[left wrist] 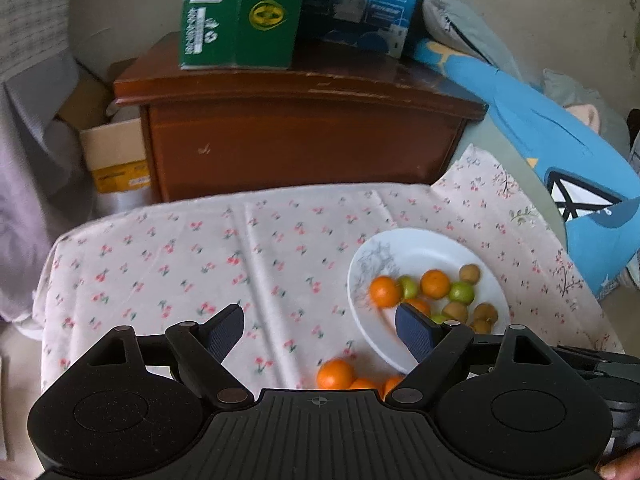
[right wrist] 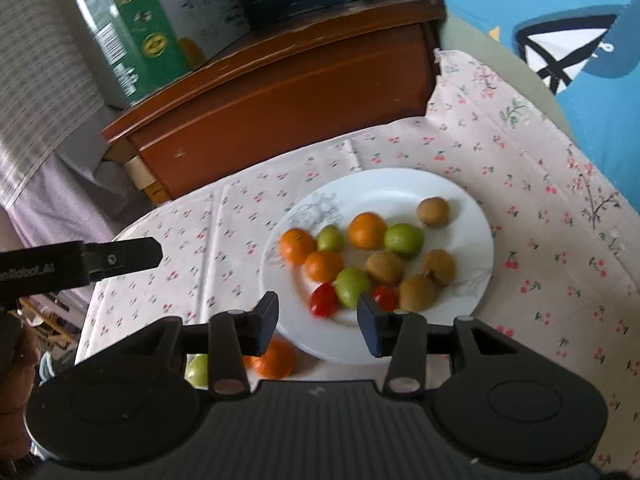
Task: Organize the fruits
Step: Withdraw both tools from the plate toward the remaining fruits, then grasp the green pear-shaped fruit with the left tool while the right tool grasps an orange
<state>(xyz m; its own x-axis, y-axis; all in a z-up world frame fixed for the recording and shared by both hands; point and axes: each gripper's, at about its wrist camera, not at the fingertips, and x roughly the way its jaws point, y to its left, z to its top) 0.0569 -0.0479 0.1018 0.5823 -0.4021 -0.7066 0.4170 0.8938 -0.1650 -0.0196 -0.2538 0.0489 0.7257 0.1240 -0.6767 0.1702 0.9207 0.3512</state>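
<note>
Left gripper [left wrist: 320, 330]: jaws spread wide, nothing betw. them, nothing touched; only cloth and the plate's near-left rim are seen in the gap. Right gripper [right wrist: 318, 320]: jaws partly open, nothing gripped; a red fruit [right wrist: 323, 300] and a green fruit [right wrist: 351, 286] are seen just beyond the gap, apart from the pads.

Fruits: most are held on the white plate [right wrist: 400, 188], i.e. oranges, green ones, brown ones and two small red ones. Off the plate, on the cloth-covered surface [left wrist: 180, 264], approx. three oranges [left wrist: 335, 374] are clustered at the plate's near-left edge in the left view; an orange and a green fruit [right wrist: 198, 370] are partly hidden behind the right gripper's left finger in the right view.

Room: a broad bare stretch of cloth is left open to the plate's left. The surface's far edge is met by a wooden cabinet [left wrist: 304, 140] w/ boxes on top; a blue printed fabric [left wrist: 560, 152] is at the right.

Pose: both grippers are pointed obliquely down at the surface from the near side. The left gripper's finger is seen reaching in from the left in the right view.
</note>
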